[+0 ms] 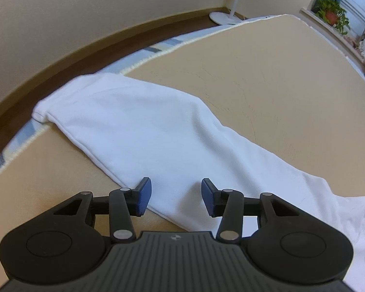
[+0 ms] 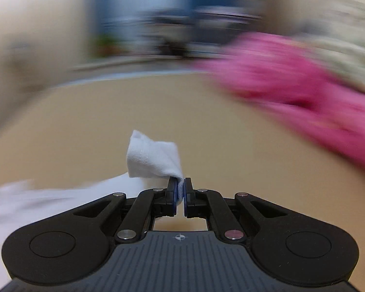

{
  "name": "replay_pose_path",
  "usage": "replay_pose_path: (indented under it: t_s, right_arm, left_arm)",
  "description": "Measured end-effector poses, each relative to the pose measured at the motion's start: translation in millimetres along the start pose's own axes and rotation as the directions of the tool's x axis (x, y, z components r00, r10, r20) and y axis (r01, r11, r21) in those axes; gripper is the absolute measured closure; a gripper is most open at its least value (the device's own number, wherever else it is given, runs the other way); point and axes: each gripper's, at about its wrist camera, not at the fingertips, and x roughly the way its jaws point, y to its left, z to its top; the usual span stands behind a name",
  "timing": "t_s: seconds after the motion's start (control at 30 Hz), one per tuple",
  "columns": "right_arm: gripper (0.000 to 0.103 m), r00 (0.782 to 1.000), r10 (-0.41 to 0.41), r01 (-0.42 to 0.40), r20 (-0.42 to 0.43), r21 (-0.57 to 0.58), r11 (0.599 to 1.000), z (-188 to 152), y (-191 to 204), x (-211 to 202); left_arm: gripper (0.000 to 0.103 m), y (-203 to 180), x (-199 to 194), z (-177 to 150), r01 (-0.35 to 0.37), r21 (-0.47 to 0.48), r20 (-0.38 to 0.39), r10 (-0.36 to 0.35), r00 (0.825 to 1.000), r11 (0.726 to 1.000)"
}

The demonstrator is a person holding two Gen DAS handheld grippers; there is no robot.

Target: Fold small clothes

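A white garment (image 1: 143, 131) lies stretched across the tan table (image 1: 267, 77), from the far left edge down to the lower right. My left gripper (image 1: 176, 198) is open, hovering just over the garment's near hem, holding nothing. In the right wrist view, my right gripper (image 2: 180, 191) is shut on a corner of the white garment (image 2: 153, 159), which sticks up from between the pads. The rest of that cloth trails away to the lower left, blurred.
A pink garment (image 2: 299, 90) lies on the table at the right, blurred by motion. A fan stand (image 1: 227, 12) and a potted plant (image 1: 331, 14) are beyond the table's far edge. The table edge runs along the left.
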Motion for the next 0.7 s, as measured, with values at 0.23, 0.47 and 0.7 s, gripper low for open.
replay_pose_path:
  t_s: [0.23,0.47,0.7]
  right_arm:
    - [0.091,0.932,-0.357,0.354,-0.054,0.33,0.875,-38,-113,22]
    - [0.075,0.955,0.293,-0.281,-0.031,0.207,0.937,-70,50,40]
    - [0.05,0.85,0.515,-0.523,-0.113,-0.047,0.851,-54,194,46]
  left_arm:
    - [0.053,-49,-42,-14,0.029,0.194,0.213,-0.071,0.974,0.981]
    - [0.045,-109,-52,-44,0.306,0.369,0.175,-0.389,0.905,0.878]
    - [0.036,-175,-26,-60,0.415,0.495,0.107,-0.527,0.843,0.764]
